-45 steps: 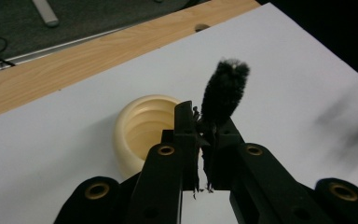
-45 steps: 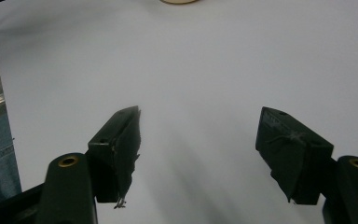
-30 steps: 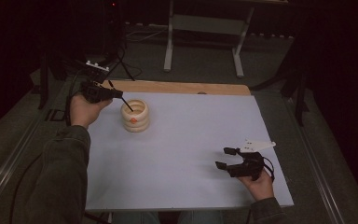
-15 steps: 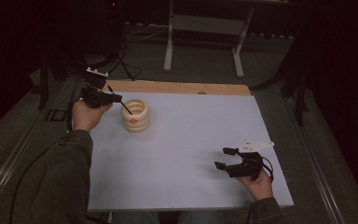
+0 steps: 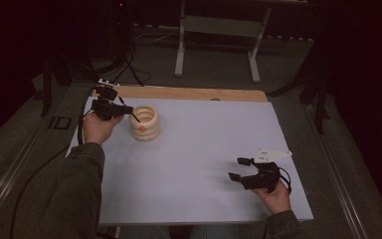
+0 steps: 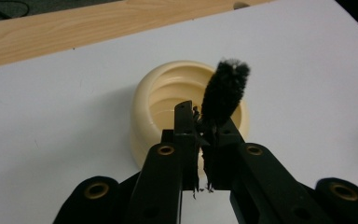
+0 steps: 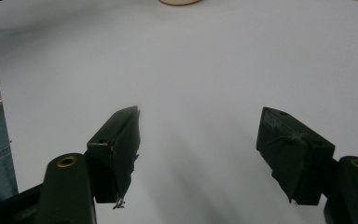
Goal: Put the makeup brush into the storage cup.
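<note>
The left tongs [image 5: 129, 112] sit at about ten o'clock on the surface [image 5: 204, 149], held in the person's left hand [image 5: 95, 128]. They are clenched on a black brush [image 6: 224, 93]; in the left gripper view the jaws stand pressed together on its lower end, and the bristled head sticks up past the jaw tips, tilted toward one o'clock. From above, a thin dark rod runs from the tongs over the rim of the cup [image 5: 144, 122].

The cup is cream and ribbed, standing upright at about ten o'clock on the surface, just beside the left hand on its three o'clock side. An orange spot shows on its wall toward six o'clock. In the left gripper view the cup [image 6: 158, 100] lies directly beyond the jaws, its mouth open upward, the brush head in front of its far rim; whether the bristles touch the cup cannot be told.

The right tongs [image 5: 239, 169] rest at about five o'clock on the surface, well apart from the cup, in the right hand [image 5: 273, 196]. They are released: in the right gripper view the right tongs [image 7: 200, 126] have their jaws spread wide with bare surface between them. A white plate [image 5: 272, 154] sits atop them.

A wooden strip [image 5: 189, 93] edges the surface at twelve o'clock.
</note>
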Demonstrator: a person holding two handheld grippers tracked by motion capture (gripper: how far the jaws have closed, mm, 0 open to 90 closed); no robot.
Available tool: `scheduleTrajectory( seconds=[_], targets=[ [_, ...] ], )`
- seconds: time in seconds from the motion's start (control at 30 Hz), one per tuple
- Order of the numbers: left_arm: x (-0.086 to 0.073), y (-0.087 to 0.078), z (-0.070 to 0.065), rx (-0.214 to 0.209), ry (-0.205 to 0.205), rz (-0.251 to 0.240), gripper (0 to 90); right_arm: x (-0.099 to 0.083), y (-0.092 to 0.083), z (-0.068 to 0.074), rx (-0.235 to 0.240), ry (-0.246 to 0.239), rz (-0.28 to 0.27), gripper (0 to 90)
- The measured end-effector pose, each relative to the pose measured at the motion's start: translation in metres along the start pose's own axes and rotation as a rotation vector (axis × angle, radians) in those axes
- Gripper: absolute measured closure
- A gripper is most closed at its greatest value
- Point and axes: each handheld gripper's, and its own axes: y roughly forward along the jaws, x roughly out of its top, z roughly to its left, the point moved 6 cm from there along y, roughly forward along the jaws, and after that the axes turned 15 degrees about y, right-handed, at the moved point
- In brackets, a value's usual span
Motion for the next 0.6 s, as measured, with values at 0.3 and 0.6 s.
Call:
scheduleTrajectory(
  seconds=[0.3, 0.6],
  targets=[
    [-0.007, 0.008, -0.001, -0.009, -0.011, 0.002, 85.3, 0.000, 0.001, 0.001, 0.005, -0.003, 0.001, 29.6],
    [-0.015, 0.015, 0.000, 0.003, -0.026, -0.003, 85.0, -0.001, 0.002, 0.001, 0.001, -0.007, 0.009, 29.6]
  ],
)
